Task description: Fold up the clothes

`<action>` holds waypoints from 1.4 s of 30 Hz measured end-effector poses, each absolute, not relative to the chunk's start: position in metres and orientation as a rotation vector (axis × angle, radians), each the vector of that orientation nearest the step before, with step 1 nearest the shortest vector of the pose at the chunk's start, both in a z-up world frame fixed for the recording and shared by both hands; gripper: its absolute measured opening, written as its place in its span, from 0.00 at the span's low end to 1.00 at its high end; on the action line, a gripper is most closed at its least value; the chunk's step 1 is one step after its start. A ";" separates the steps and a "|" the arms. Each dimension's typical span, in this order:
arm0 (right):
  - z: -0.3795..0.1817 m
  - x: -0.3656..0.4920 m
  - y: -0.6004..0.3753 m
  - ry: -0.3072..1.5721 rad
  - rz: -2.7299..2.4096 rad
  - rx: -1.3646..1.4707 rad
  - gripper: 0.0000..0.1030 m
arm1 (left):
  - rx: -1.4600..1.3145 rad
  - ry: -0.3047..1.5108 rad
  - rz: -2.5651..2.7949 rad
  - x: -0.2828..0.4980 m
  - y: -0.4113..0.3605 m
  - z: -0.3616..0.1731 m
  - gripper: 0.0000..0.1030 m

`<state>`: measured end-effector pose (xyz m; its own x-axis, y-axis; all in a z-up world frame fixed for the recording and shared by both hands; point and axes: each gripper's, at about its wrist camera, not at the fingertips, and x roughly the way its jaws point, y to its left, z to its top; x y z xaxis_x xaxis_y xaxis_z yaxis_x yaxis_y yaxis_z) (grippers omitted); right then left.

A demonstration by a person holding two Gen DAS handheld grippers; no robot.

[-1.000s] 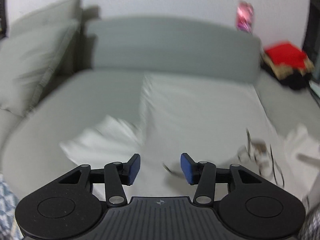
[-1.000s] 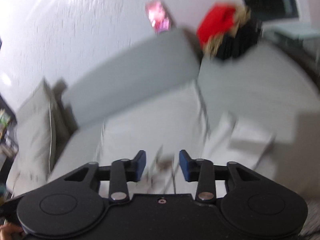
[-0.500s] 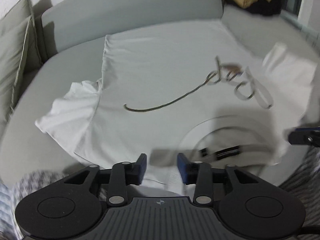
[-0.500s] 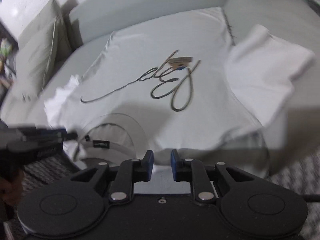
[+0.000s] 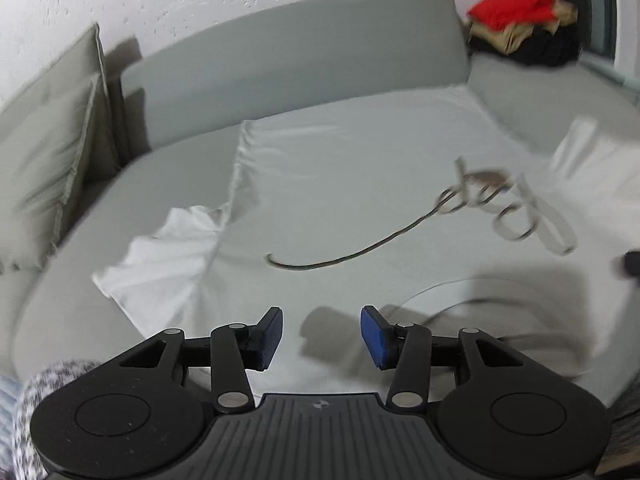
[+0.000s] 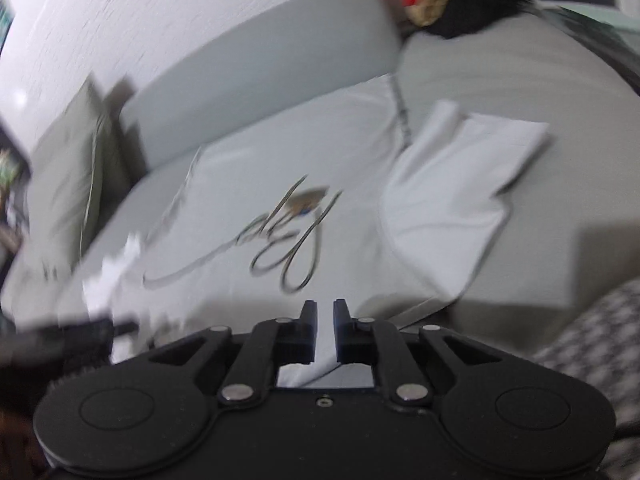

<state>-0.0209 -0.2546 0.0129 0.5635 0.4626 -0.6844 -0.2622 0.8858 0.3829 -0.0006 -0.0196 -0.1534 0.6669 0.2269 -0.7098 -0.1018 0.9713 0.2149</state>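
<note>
White T-shirt (image 5: 360, 184), right sleeve (image 6: 460, 184) fully spread

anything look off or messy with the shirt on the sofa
The white t-shirt lies mostly flat on the grey sofa, but its left sleeve is bunched and wrinkled, whereas the other sleeve lies smoother. A heap of unfolded clothes sits in the far corner.

The white T-shirt (image 6: 280, 184) carries a cursive script print (image 6: 280, 236) across its chest; the lettering is blurred in both views and cannot be read. A small round emblem (image 5: 319, 403) is moulded on the left gripper's housing; it carries no legible characters. No other text, label, brand or number is readable.
</note>
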 end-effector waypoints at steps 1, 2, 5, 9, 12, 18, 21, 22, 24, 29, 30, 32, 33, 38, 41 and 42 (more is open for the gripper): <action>0.010 -0.022 -0.249 0.870 0.450 0.247 0.10 | 0.178 0.830 0.199 0.002 -0.020 -0.159 0.40; 0.008 -0.023 -0.244 0.866 0.472 0.246 0.10 | 0.174 0.822 0.196 0.000 -0.020 -0.158 0.40; 0.003 -0.024 -0.229 0.856 0.552 0.233 0.10 | 0.173 0.826 0.181 -0.002 -0.018 -0.157 0.40; 0.000 -0.029 -0.209 0.908 0.590 0.135 0.09 | 0.196 0.873 0.169 -0.006 -0.019 -0.154 0.39; 0.006 -0.033 -0.209 0.987 0.569 0.112 0.08 | 0.265 0.891 0.161 -0.015 -0.029 -0.151 0.40; 0.039 -0.027 -0.265 0.859 0.451 0.307 0.54 | 0.179 0.837 0.063 -0.018 -0.034 -0.130 0.46; 0.042 -0.011 -0.304 0.809 0.339 0.434 0.56 | 0.175 0.818 0.028 -0.014 -0.039 -0.124 0.47; 0.040 -0.007 -0.318 0.802 0.314 0.492 0.56 | 0.181 0.818 0.024 -0.012 -0.041 -0.123 0.47; 0.037 -0.001 -0.342 0.778 0.281 0.591 0.56 | 0.193 0.819 0.016 -0.007 -0.047 -0.122 0.48; 0.026 0.007 -0.379 0.734 0.206 0.714 0.53 | 0.264 0.798 -0.073 0.003 -0.072 -0.118 0.48; 0.023 0.007 -0.384 0.735 0.192 0.729 0.49 | 0.275 0.793 -0.110 0.005 -0.079 -0.118 0.47; 0.019 0.007 -0.391 0.729 0.163 0.750 0.43 | 0.274 0.796 -0.186 0.011 -0.093 -0.120 0.34; 0.018 0.008 -0.394 0.724 0.150 0.759 0.43 | 0.271 0.800 -0.221 0.014 -0.101 -0.122 0.25; 0.012 0.021 -0.409 0.723 0.112 0.804 0.43 | 0.270 0.838 -0.390 0.028 -0.142 -0.142 0.16; 0.008 0.036 -0.416 0.745 0.108 0.827 0.43 | 0.250 0.883 -0.407 0.035 -0.152 -0.158 0.15; 0.006 0.042 -0.415 0.754 0.112 0.824 0.43 | 0.246 0.887 -0.414 0.035 -0.153 -0.157 0.14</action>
<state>0.0415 -0.4152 0.0064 0.7385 0.3692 -0.5642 0.1896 0.6893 0.6992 0.0352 -0.1526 -0.1566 0.5606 -0.2467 -0.7905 0.4470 0.8937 0.0381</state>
